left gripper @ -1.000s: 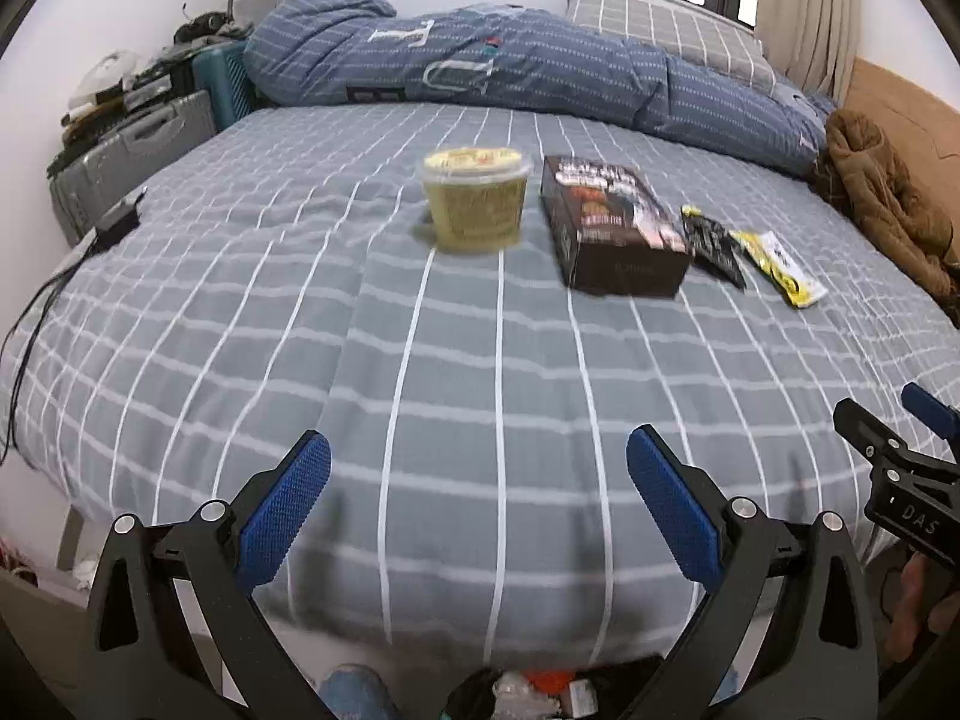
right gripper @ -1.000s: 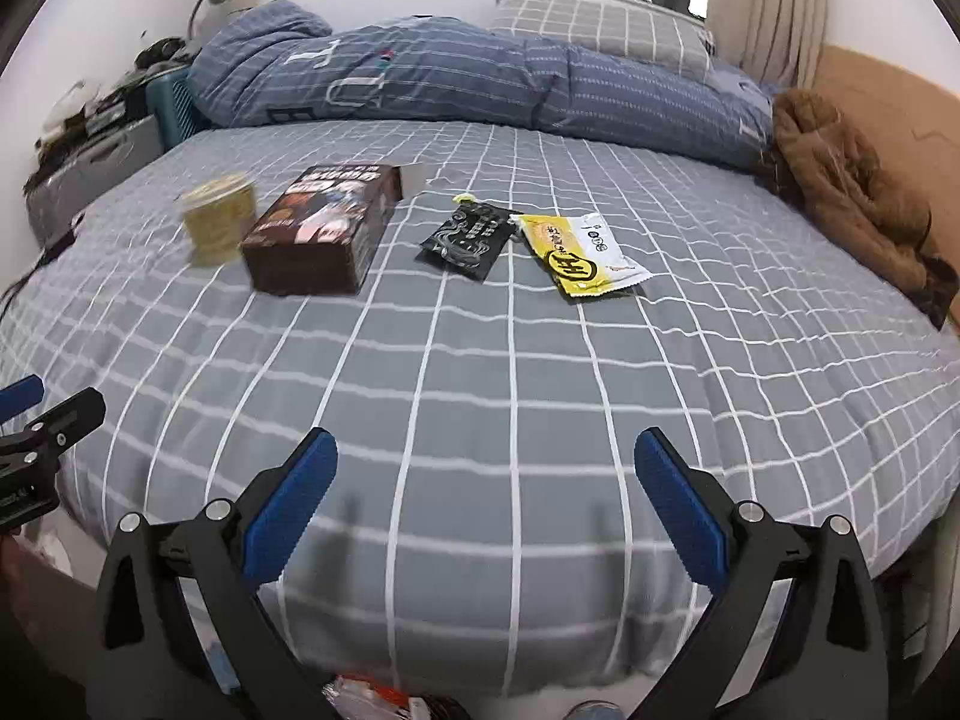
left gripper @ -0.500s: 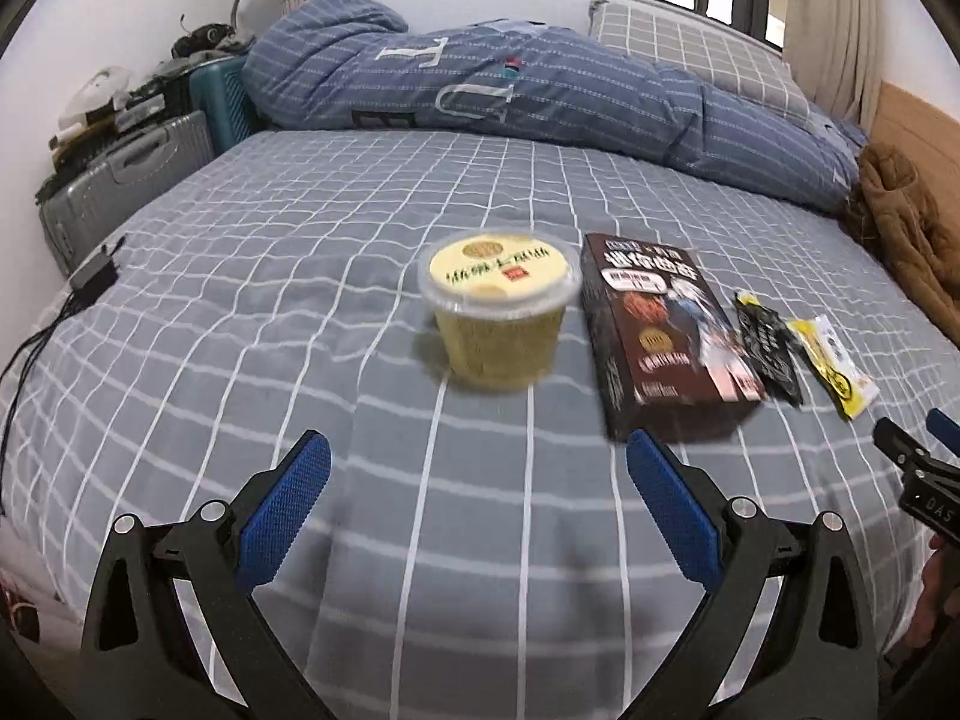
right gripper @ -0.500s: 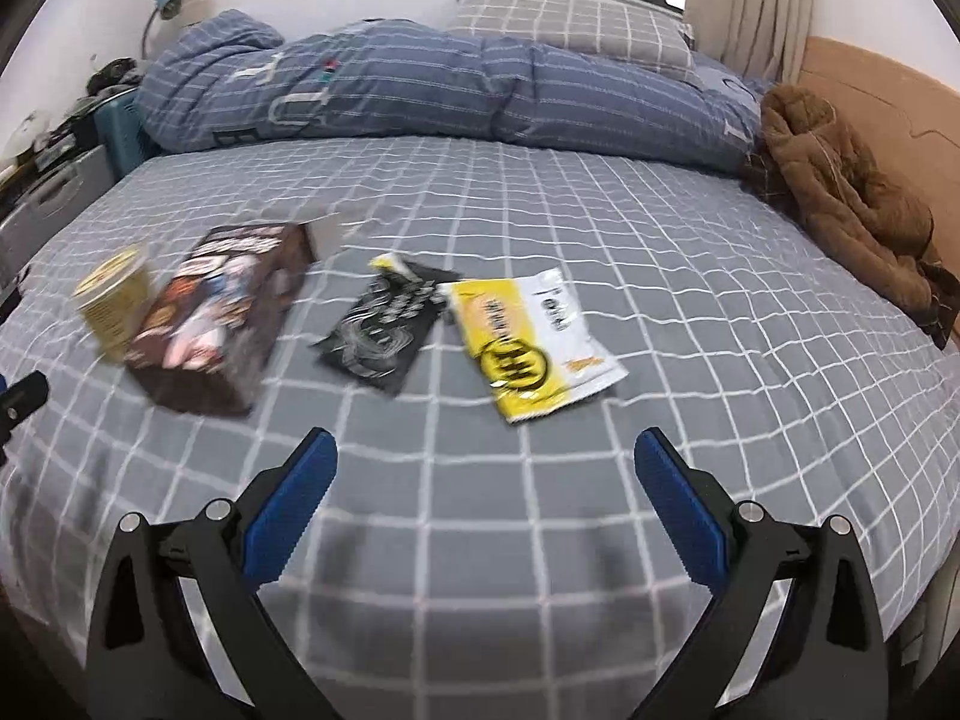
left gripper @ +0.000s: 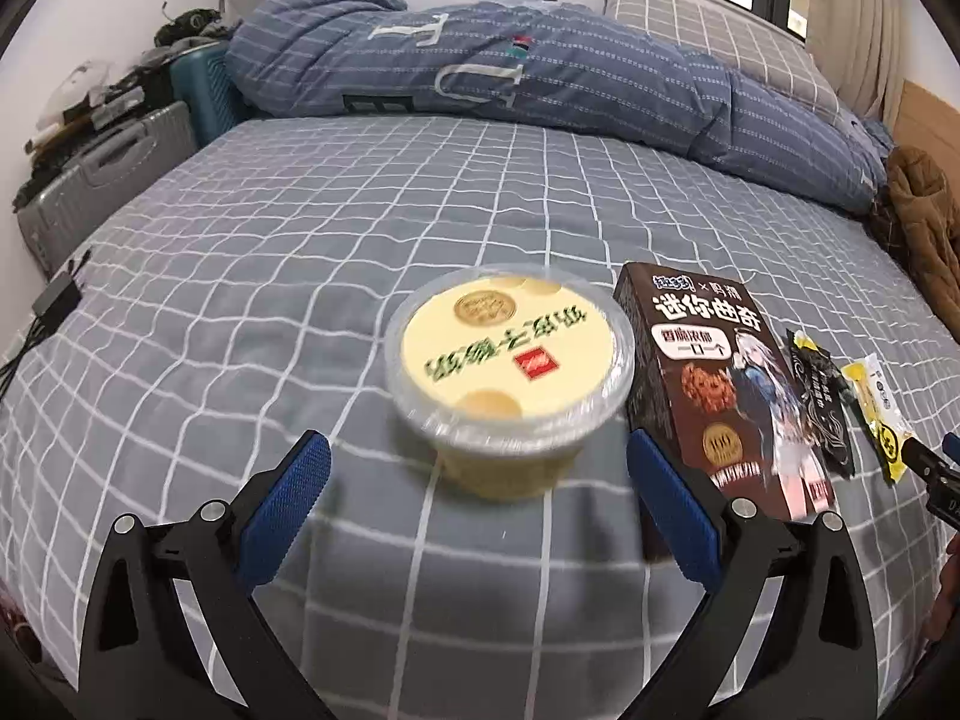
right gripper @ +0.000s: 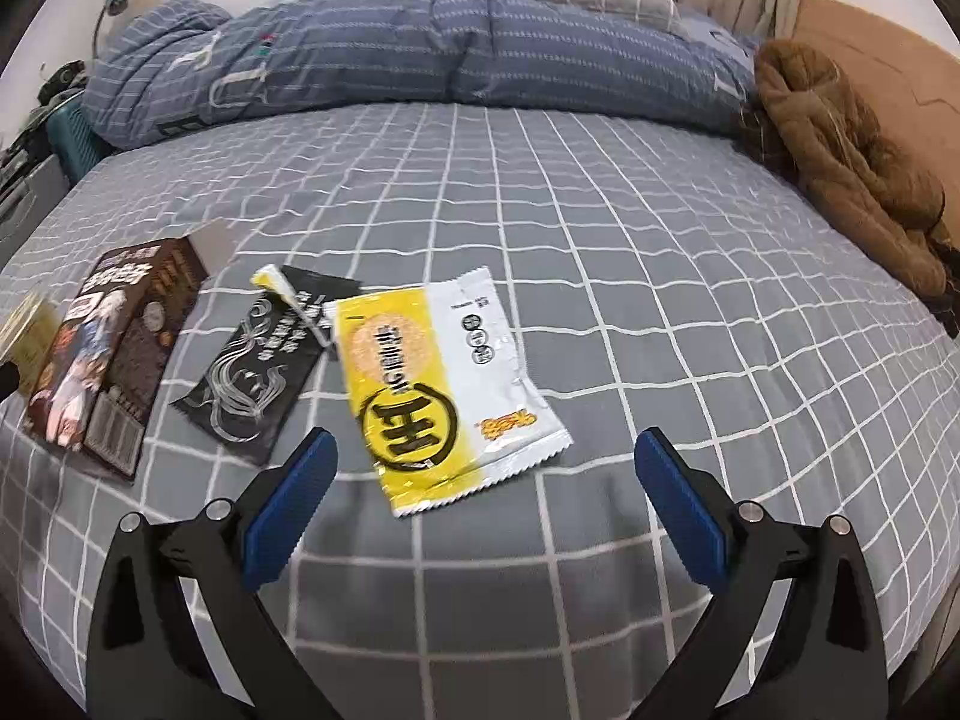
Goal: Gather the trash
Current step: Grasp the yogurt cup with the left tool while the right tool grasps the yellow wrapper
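Observation:
A yellow lidded tub (left gripper: 510, 375) stands on the grey checked bed, just ahead of my left gripper (left gripper: 477, 480), which is open with its blue pads either side and short of it. Right of the tub lies a brown cookie box (left gripper: 726, 384) (right gripper: 111, 360), then a black wrapper (left gripper: 822, 396) (right gripper: 264, 360) and a yellow-and-white snack packet (left gripper: 879, 414) (right gripper: 438, 384). My right gripper (right gripper: 486, 480) is open and empty, hovering just in front of the yellow-and-white packet. The tub shows only as a blurred sliver at the right wrist view's left edge.
A rolled blue duvet (left gripper: 540, 72) (right gripper: 420, 42) and pillow lie along the far side of the bed. A brown coat (right gripper: 840, 162) is heaped at the right by the headboard. Suitcases (left gripper: 102, 174) stand off the bed's left side.
Both grippers have moved forward over the bed: the left has closed in on the tub, the right on the yellow-and-white packet. Both stayed open.

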{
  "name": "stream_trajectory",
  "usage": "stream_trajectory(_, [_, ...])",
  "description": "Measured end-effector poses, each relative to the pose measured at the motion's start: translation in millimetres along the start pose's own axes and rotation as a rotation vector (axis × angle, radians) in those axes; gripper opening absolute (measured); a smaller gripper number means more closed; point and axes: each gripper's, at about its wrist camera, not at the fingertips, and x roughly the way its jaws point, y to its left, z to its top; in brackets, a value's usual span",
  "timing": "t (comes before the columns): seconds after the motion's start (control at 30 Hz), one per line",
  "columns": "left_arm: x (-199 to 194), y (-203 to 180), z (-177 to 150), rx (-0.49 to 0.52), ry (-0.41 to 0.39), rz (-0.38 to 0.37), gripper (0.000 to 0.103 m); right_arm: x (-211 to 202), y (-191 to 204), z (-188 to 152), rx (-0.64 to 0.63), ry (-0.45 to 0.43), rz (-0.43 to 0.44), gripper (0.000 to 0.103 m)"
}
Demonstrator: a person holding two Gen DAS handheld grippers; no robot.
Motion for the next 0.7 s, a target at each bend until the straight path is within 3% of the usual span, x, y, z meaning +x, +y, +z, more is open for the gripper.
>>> stream_trajectory(0.23, [21, -9, 8, 0.014, 0.009, -0.011, 0.097, 23, -2, 6, 0.001, 0.062, 0.049, 0.095])
stream_trajectory(0.33, [26, -13, 9, 0.021, 0.012, -0.016, 0.096, 33, 1, 6, -0.004, 0.090, 0.061, 0.090])
stream_trajectory(0.43, [31, -14, 8, 0.017, 0.017, -0.026, 0.086, 40, 4, 6, -0.002, 0.111, 0.072, 0.084])
stream_trajectory(0.5, [34, -13, 7, 0.013, 0.029, -0.033, 0.075, 42, 4, 6, 0.010, 0.106, 0.077, 0.078])
stream_trajectory(0.63, [34, -9, 6, 0.003, 0.025, -0.042, 0.072, 41, 3, 7, 0.014, 0.105, 0.083, 0.068])
stream_trajectory(0.7, [34, -7, 6, -0.008, 0.022, -0.045, 0.071, 41, 3, 8, 0.013, 0.103, 0.085, 0.050])
